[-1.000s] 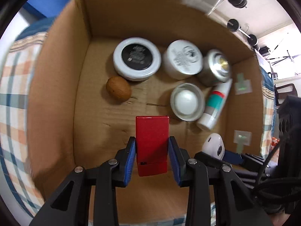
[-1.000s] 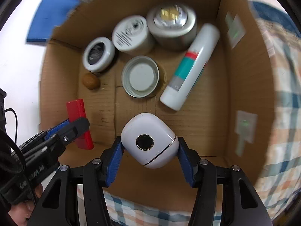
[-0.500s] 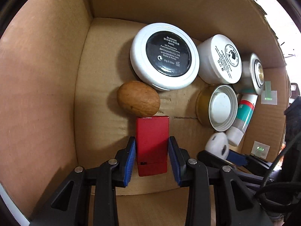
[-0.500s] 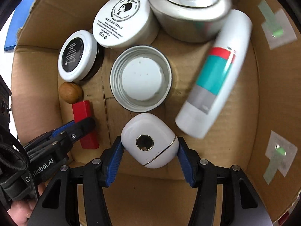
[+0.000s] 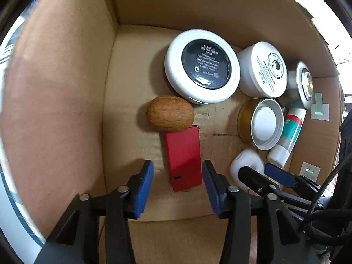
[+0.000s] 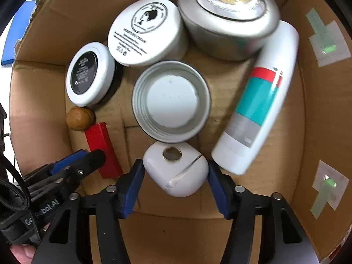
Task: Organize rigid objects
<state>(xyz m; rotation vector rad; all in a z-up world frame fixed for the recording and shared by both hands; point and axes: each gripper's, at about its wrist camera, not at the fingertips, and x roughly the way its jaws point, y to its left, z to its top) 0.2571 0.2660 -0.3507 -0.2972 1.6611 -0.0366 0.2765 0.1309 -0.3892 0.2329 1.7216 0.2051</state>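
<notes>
Inside the brown cardboard box, the glossy red rectangular block lies flat on the corrugated floor, its far end touching the brown walnut. The left gripper has its blue-padded fingers spread, clear of the block on both sides. The right gripper is likewise spread around the white rounded case, which rests on the floor against the open silver tin. A blue mat lies outside the box on a white surface.
</notes>
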